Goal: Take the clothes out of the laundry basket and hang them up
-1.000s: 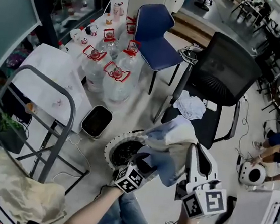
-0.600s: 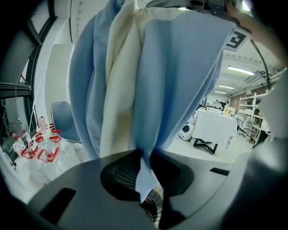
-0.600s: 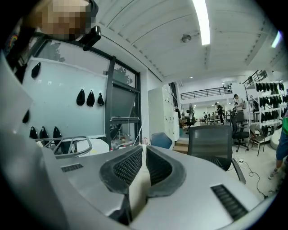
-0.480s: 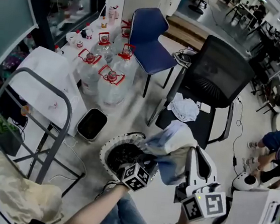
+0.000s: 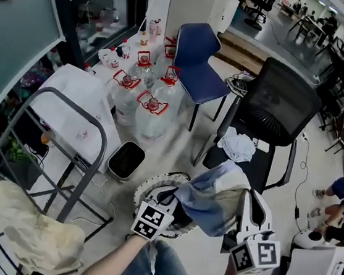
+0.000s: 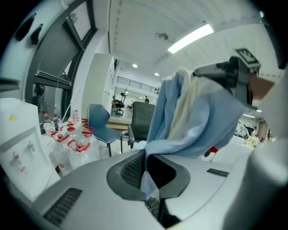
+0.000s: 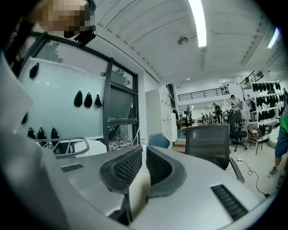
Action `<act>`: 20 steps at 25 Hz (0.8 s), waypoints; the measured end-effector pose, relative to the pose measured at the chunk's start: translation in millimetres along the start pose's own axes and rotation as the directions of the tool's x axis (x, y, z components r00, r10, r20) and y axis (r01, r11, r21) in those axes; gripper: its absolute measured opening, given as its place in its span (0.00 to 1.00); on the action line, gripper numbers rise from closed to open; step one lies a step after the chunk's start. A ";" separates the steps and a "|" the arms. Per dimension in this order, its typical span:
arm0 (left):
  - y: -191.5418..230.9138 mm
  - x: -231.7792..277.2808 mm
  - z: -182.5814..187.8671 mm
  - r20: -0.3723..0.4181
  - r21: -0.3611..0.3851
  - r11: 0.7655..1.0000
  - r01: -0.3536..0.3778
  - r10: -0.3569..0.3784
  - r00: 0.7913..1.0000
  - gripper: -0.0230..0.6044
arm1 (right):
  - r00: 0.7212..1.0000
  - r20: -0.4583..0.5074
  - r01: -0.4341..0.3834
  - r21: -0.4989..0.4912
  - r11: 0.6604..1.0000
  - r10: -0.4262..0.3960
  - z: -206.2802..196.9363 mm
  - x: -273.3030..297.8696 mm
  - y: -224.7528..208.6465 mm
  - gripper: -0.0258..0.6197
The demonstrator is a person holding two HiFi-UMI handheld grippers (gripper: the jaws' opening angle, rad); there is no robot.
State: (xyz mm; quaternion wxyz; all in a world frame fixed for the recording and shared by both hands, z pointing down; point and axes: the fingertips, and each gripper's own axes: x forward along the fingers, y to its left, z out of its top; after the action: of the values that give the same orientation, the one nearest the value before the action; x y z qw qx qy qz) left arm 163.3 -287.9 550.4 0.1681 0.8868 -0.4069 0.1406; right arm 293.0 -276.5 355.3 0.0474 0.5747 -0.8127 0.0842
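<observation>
Rt side of laundry basket (image 5: 154, 180) hidden by blue garment (image 5: 211, 201).

You've got a pale blue garment (image 5: 211, 201) with cream lining, over a white basket (image 5: 166, 178); the chair (image 5: 197, 46) behind is navy.

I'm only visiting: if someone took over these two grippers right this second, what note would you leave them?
Left gripper: jaws just closed, pinching the blue garment.
Right gripper: shut on the same garment's cream part.
Garment: held up over the laundry basket; drying rack stands to the left.
Done: garment lifted out.
Left: hang it on the rack; what remains in the basket is too dark to tell.
</observation>
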 end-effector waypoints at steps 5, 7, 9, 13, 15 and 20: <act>25.8 -63.7 65.0 0.173 -0.080 0.988 -0.134 0.147 0.974 0.08 | 0.993 -0.004 -0.116 -0.002 0.993 0.116 -4.4 11.9 13.3 0.09; 32.2 -87.9 79.8 0.215 -0.094 0.978 -0.188 0.205 0.955 0.08 | 0.983 -0.003 -0.184 0.012 0.983 0.184 -6.7 19.7 24.3 0.09; 41.8 -110.7 85.7 0.242 -0.117 0.957 -0.265 0.286 0.927 0.08 | 0.962 -0.005 -0.273 0.018 0.962 0.273 -7.7 33.0 39.3 0.09; 61.1 -155.3 76.3 0.247 -0.187 0.892 -0.411 0.448 0.859 0.08 | 0.900 -0.001 -0.436 0.010 0.900 0.436 -2.6 52.0 80.3 0.09; 62.5 -176.8 67.6 0.239 -0.219 0.861 -0.460 0.504 0.830 0.08 | 0.864 0.010 -0.503 0.029 0.864 0.503 3.5 50.5 104.7 0.09; 57.2 -233.3 48.3 0.230 -0.276 0.761 -0.587 0.645 0.728 0.08 | 0.756 0.000 -0.654 0.047 0.755 0.654 5.2 43.0 159.0 0.09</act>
State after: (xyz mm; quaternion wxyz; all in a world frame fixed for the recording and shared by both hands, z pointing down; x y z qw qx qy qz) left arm -22.0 -185.5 427.1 0.1264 0.6915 -0.7112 0.0085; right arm 128.9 -265.6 344.5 0.0091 0.2550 -0.9597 0.1180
